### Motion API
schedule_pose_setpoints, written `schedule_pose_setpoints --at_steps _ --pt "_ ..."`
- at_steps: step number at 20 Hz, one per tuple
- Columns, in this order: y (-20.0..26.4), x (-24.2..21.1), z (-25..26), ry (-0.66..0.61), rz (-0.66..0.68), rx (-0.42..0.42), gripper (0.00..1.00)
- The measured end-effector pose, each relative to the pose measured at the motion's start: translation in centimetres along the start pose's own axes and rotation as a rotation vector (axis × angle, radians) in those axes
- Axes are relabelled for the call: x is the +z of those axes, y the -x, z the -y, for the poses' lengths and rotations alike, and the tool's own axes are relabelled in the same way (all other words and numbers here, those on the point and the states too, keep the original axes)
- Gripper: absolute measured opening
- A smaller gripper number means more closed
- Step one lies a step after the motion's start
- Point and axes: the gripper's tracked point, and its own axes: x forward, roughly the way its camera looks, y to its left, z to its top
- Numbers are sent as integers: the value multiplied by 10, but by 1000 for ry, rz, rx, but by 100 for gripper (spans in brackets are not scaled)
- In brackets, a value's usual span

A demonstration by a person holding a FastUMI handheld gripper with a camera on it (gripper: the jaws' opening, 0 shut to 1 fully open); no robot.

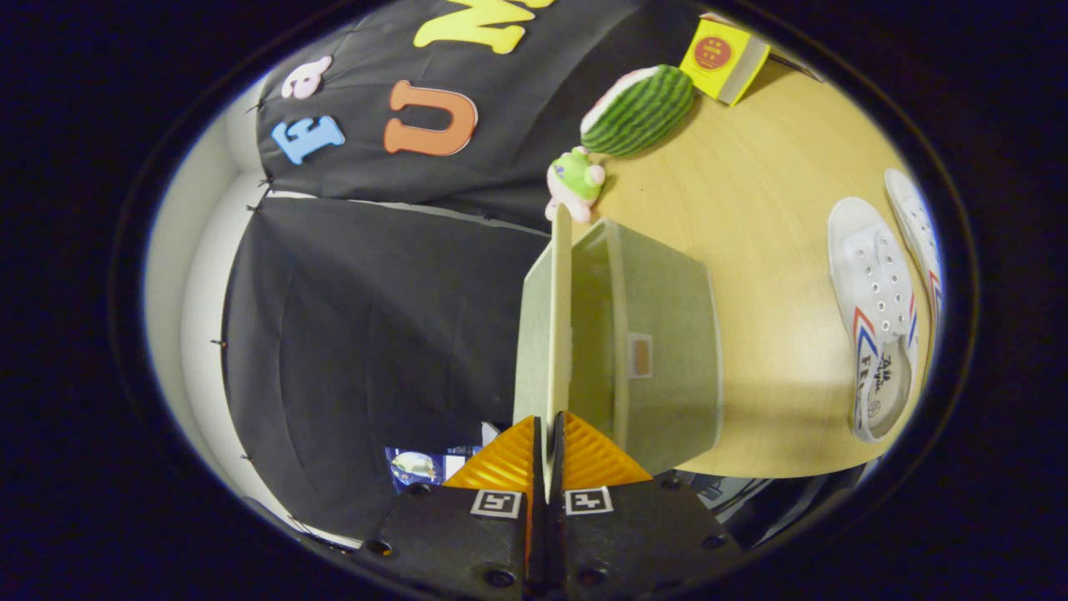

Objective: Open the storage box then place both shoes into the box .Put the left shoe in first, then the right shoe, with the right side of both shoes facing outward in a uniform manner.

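Observation:
My gripper is shut on the edge of the pale green lid, and both fingers press on it. The view is rolled sideways, so the lid shows edge-on, lifted a little off the pale green storage box on the wooden table. A narrow gap opens between lid and box rim. The box has a small label on its side. Two white canvas shoes with red and blue stripes lie on the table beyond the box: one closer to it, the other past that one.
A watermelon-shaped plush and a small green plush toy lie on the table beyond the box. A yellow book rests farther off. The table's edge runs close to the box, near my fingers.

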Motion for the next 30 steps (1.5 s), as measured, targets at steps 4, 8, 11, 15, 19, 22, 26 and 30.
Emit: schedule_pose_setpoints --at_steps 4,8,11,15,19,22,26,30 --pt "-26 -5 -59 76 -45 48 5" --pt "-64 -6 -117 216 -76 68 6" --pt "-99 -14 -144 365 -98 35 6" --pt "-137 -27 -164 485 -127 -9 17" --pt "-143 -31 -172 499 -117 -22 45" --pt "-139 -19 -160 544 -70 -86 63" --pt "-110 2 -128 616 22 -248 87" --pt "-51 19 -88 616 70 -369 91"
